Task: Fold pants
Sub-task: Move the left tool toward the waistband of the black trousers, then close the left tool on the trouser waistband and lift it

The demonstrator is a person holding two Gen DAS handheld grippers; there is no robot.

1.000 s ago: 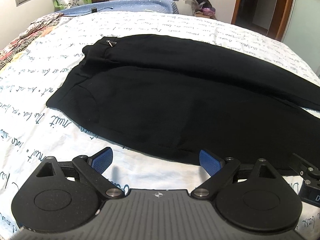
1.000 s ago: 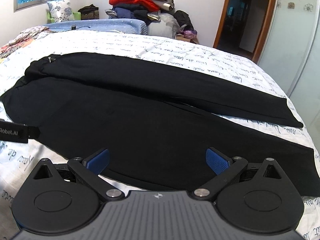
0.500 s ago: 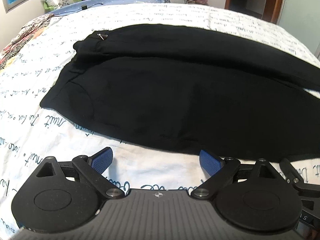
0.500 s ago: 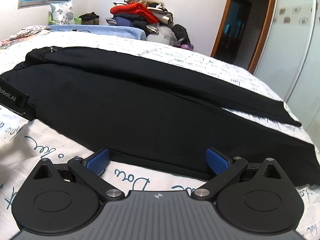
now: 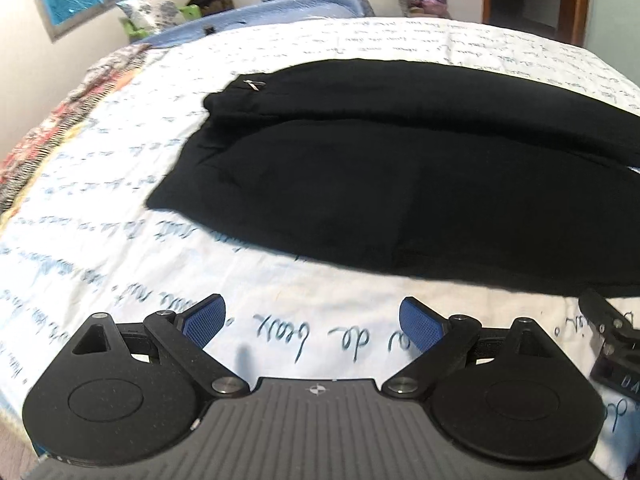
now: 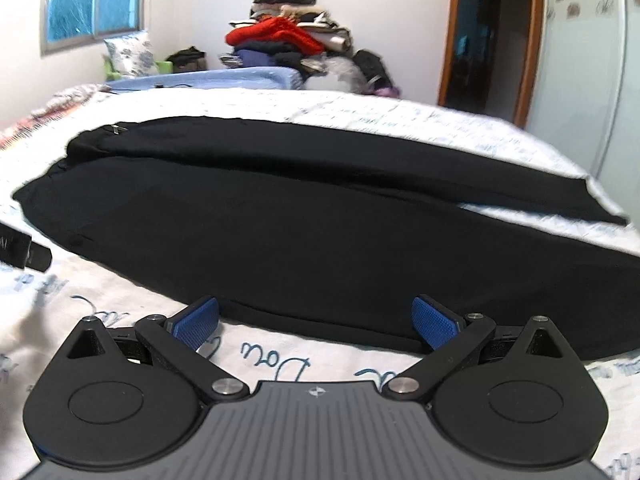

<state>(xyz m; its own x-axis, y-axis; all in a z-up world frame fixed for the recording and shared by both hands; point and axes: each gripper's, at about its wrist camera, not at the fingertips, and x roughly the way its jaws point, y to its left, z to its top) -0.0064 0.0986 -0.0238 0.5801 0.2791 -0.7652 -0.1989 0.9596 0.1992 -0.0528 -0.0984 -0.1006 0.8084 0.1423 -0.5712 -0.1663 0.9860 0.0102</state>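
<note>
Black pants lie flat on the bed, waistband to the left and both legs running to the right; they also show in the right wrist view. My left gripper is open and empty, over the sheet just short of the pants' near edge below the seat. My right gripper is open and empty, low over the sheet, its blue fingertips at the near leg's edge. The right gripper's body shows at the right edge of the left wrist view.
The bed has a white sheet with blue script. A patterned blanket lies along the left side. A clothes pile and a pillow sit beyond the bed's far end. A doorway is at the right.
Both grippers have dropped lower and pulled back toward the near edge of the pants. Both stay open and empty. The pants have not moved.
</note>
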